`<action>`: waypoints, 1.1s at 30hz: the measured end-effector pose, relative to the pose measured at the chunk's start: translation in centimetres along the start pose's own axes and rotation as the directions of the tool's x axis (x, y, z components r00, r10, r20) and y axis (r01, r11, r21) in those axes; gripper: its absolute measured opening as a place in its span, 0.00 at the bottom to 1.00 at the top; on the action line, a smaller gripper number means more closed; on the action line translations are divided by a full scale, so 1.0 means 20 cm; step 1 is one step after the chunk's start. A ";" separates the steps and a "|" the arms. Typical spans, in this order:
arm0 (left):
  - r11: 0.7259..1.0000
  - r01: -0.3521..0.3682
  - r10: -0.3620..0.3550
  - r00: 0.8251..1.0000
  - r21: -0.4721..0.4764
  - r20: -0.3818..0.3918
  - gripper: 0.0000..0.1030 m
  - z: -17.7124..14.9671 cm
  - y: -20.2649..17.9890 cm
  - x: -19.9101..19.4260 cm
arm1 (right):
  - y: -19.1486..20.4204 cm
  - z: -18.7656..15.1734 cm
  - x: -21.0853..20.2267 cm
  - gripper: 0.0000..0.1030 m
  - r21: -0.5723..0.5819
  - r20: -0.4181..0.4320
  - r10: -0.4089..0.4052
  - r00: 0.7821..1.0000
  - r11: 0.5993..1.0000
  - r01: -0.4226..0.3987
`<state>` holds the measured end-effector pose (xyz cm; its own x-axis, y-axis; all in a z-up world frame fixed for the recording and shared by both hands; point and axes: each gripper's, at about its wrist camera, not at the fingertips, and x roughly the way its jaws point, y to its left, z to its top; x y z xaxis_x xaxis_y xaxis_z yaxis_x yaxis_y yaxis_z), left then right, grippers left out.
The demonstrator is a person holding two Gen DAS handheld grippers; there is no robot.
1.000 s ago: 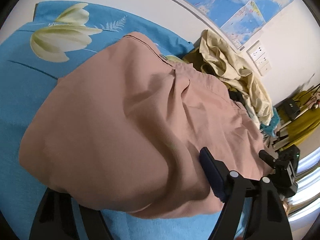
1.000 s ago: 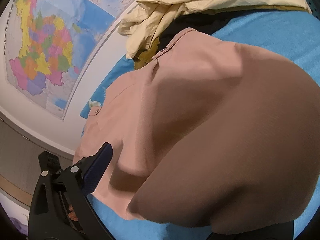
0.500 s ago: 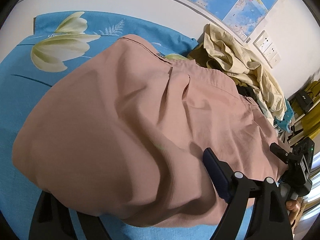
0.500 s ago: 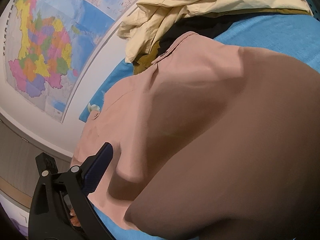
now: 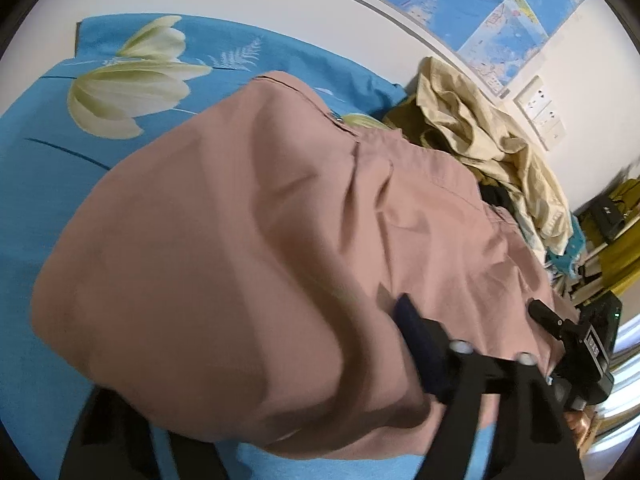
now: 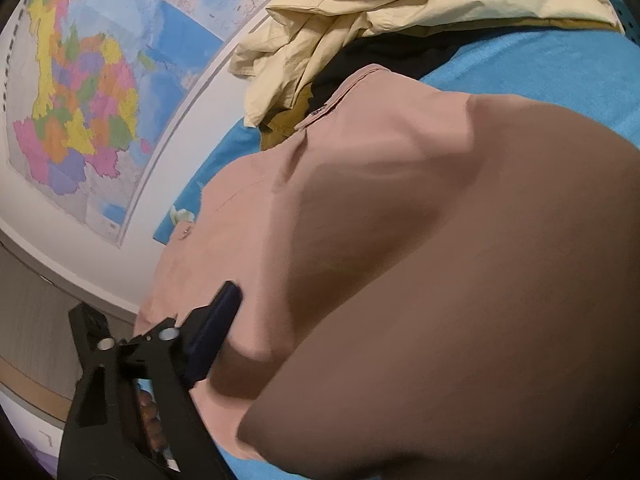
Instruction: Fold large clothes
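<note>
Pink garment (image 5: 248, 240) bunched across blue floral bedsheet (image 5: 48, 168), filling most of both views. Left gripper (image 5: 280, 408) at 6 o'clock, fingers pinching a fold draped over them. Right gripper (image 6: 360, 384) likewise buried in cloth, one finger (image 6: 212, 332) visible at 8 o'clock. Cream clothes pile (image 6: 400, 12) at 12 o'clock, wall map (image 6: 80, 92) at 10.

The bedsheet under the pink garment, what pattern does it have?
The bedsheet is bright blue with large cream-white flowers and a pale fern sprig, clearest in the left wrist view.
</note>
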<state>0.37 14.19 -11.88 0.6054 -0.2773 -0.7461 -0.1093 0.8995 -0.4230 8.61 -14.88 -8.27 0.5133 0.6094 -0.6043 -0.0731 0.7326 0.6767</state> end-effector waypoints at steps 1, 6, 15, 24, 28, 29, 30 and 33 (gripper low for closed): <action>1.000 0.000 0.000 1.000 0.005 -0.001 0.55 0.00 0.01 0.00 | 0.00 0.00 0.00 0.71 -0.007 -0.001 0.001 1.000 1.000 -0.001; 1.000 0.026 -0.026 1.000 0.005 0.001 0.52 0.00 0.02 0.00 | -0.05 0.01 0.02 0.49 0.001 -0.023 0.040 0.999 0.999 -0.040; 0.994 0.097 -0.099 0.995 -0.048 -0.033 0.35 0.04 0.04 0.02 | 0.03 0.03 -0.01 0.20 -0.054 -0.035 0.093 0.995 0.994 -0.095; 0.993 0.114 -0.116 0.992 0.027 0.047 0.21 0.17 -0.01 -0.19 | 0.39 0.16 -0.15 0.14 -0.249 -0.006 0.124 0.992 0.961 -0.121; 0.993 0.110 -0.115 0.989 0.053 0.095 0.19 0.32 -0.01 -0.34 | 0.56 0.26 -0.17 0.14 -0.312 0.001 0.163 0.987 0.938 -0.154; 0.994 0.091 -0.098 0.988 0.068 0.119 0.19 0.36 -0.01 -0.38 | 0.61 0.28 -0.17 0.14 -0.333 0.002 0.175 0.985 0.929 -0.165; 0.994 0.076 -0.086 0.986 0.076 0.140 0.19 0.40 0.00 -0.42 | 0.69 0.31 -0.17 0.14 -0.362 0.006 0.188 0.982 0.916 -0.174; 0.996 0.030 -0.045 0.978 0.079 0.204 0.19 0.53 0.05 -0.54 | 0.88 0.39 -0.13 0.14 -0.429 0.007 0.236 0.972 0.879 -0.210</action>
<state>2.03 21.62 1.24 0.7579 -0.2431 -0.6054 -0.0290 0.9146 -0.4034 12.60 -5.94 8.47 0.4879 0.7627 -0.4246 -0.5387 0.6458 0.5411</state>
